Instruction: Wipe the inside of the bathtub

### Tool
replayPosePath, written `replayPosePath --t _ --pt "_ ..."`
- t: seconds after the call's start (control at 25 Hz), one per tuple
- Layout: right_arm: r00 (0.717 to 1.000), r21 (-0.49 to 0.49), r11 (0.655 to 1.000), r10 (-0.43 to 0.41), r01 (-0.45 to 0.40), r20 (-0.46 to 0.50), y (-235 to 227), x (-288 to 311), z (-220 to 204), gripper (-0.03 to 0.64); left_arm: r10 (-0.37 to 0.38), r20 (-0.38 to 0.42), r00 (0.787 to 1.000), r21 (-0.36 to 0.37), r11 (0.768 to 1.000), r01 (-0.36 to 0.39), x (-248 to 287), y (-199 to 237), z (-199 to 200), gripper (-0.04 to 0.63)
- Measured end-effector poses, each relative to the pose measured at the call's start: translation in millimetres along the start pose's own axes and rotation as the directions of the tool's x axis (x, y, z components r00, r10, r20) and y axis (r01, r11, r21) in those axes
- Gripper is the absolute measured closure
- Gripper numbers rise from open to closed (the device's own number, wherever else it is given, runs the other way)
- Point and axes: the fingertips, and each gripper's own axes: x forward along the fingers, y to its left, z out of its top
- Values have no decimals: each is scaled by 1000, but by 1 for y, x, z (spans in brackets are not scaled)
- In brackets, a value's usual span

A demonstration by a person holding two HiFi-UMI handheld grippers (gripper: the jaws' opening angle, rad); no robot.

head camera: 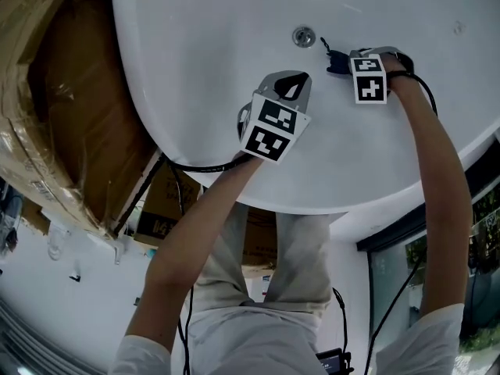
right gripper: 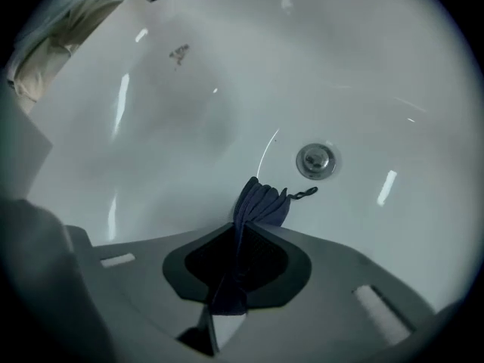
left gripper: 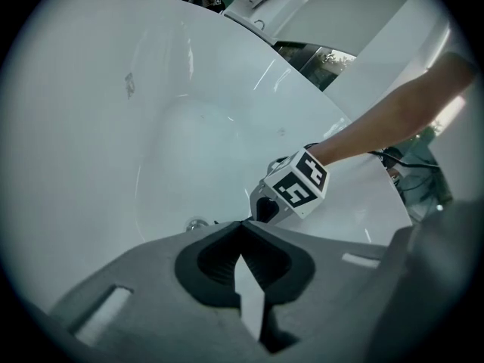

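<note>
Glossy white curves fill most of every view: an oval bathtub (head camera: 219, 45) whose basin holds only a round metal drain (right gripper: 315, 160) set in its floor and a small dark smudge (right gripper: 179, 53) higher up one wall. Both of the person's arms reach down into the basin. The right gripper (right gripper: 240, 229) has its jaws clamped on a dark blue cloth (right gripper: 261, 201); the fabric runs bunched through the slot between them and fans out past the tips, resting against the tub floor just beside the drain, with a loose thread curling toward it. In the head view the cloth (head camera: 337, 61) shows as a dark tuft ahead of the right gripper (head camera: 344, 62), near the drain (head camera: 304, 36) but not over it. The left gripper (left gripper: 243, 237) has its jaws closed tip to tip with nothing between them, and it hangs over the tub floor near the right gripper, apart from the cloth. From the left gripper view the right gripper (left gripper: 266, 206) sits just beyond the jaw tips, with the drain (left gripper: 197, 223) off to one side. Beside the tub's rim stands a large cardboard box (head camera: 62, 116) wrapped in clear plastic film, and a glass door (head camera: 391, 280) with greenery behind it lies at the other side, on a pale floor.
</note>
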Motion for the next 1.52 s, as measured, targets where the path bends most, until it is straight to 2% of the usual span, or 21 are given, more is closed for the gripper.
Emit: replayPosePath --t 0.2,0.36,0.52,0.76,1.16,1.52 --pt "997 -79 997 -16 10 -81 -13 28 -8 572 0 -1 1000 -11 1000 0 7 6 -9 597" --pt "991 -126 990 52 -68 -125 -2 45 -12 572 -1 -5 1000 -22 1000 1 10 7 -16 597" --pt "972 -83 978 179 -194 -153 15 51 -18 572 0 -8 1000 -23 1000 -1 10 10 -18 597" --pt "955 -31 966 250 -258 -161 32 42 -15 572 0 -17 1000 -34 999 0 7 10 -21 597" --pt "966 -60 970 226 -235 -128 54 29 -7 572 11 -11 1000 -22 1000 -11 -4 2 -13 598" --pt "959 -47 963 258 -264 -116 81 11 -1 572 -2 -17 1000 1 1000 2 -14 -17 -5 597"
